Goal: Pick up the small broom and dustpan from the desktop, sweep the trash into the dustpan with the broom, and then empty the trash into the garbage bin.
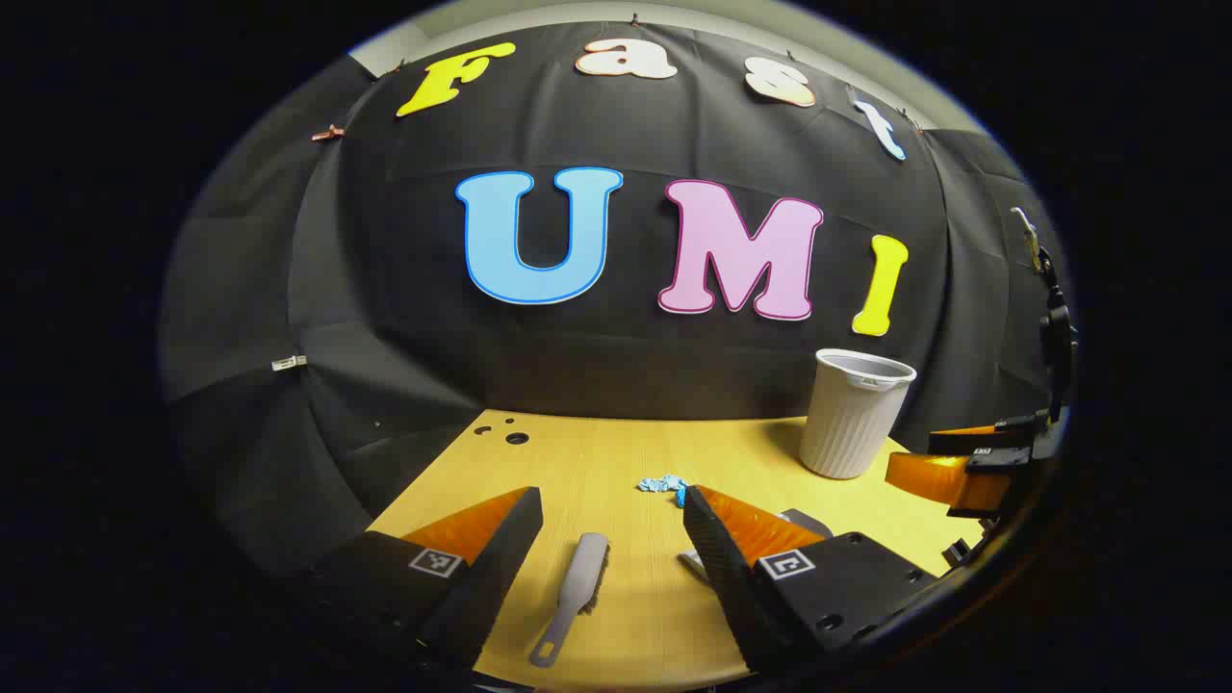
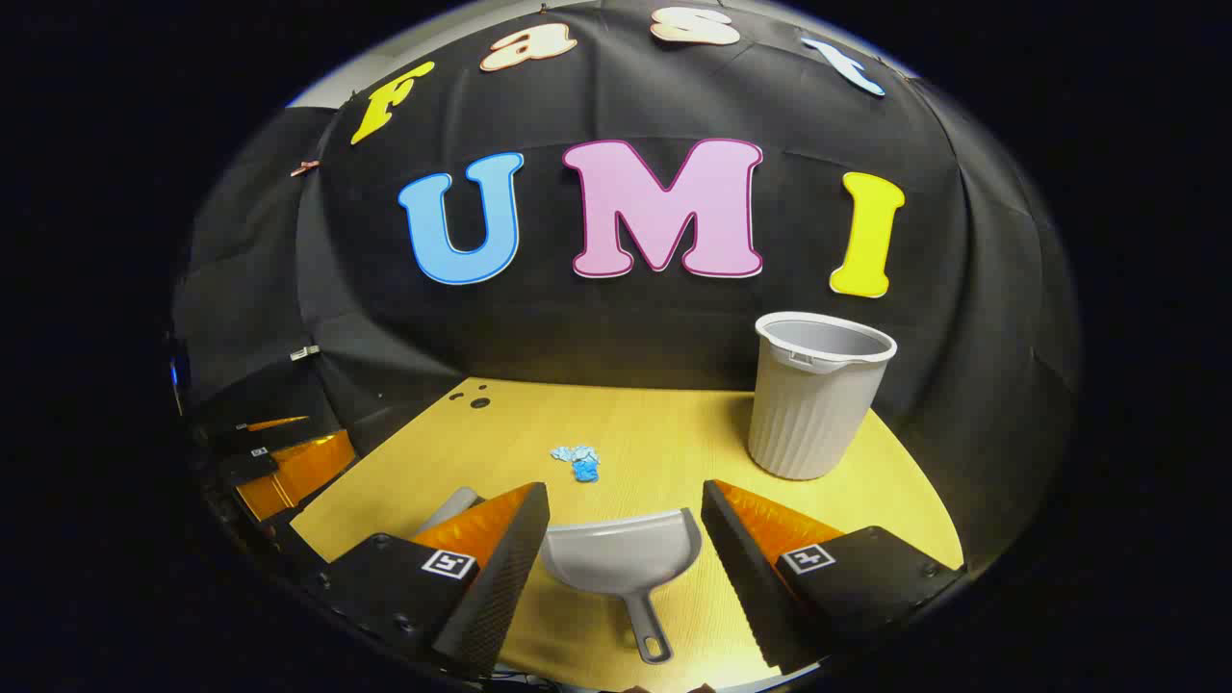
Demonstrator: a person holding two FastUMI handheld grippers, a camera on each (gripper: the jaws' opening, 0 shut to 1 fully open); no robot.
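A small grey broom (image 1: 575, 597) lies flat on the yellow desktop (image 1: 597, 462), between the fingers of my open left gripper (image 1: 612, 520), which hovers over it without touching. A grey dustpan (image 2: 624, 556) lies with its handle toward me, between the fingers of my open right gripper (image 2: 624, 508). Part of the dustpan (image 1: 804, 523) peeks from behind the left gripper's right finger. Crumpled blue trash (image 1: 664, 485) (image 2: 579, 462) sits mid-table beyond both tools. The broom's tip (image 2: 452, 505) shows behind the right gripper's left finger. The other gripper appears at each view's edge (image 1: 972, 467) (image 2: 279, 462).
A ribbed grey garbage bin (image 2: 816, 395) (image 1: 855, 414) stands upright at the back right of the desktop, near the black cloth wall. Small round holes (image 1: 510, 433) mark the table's far left corner. The table's front edge runs just under the grippers.
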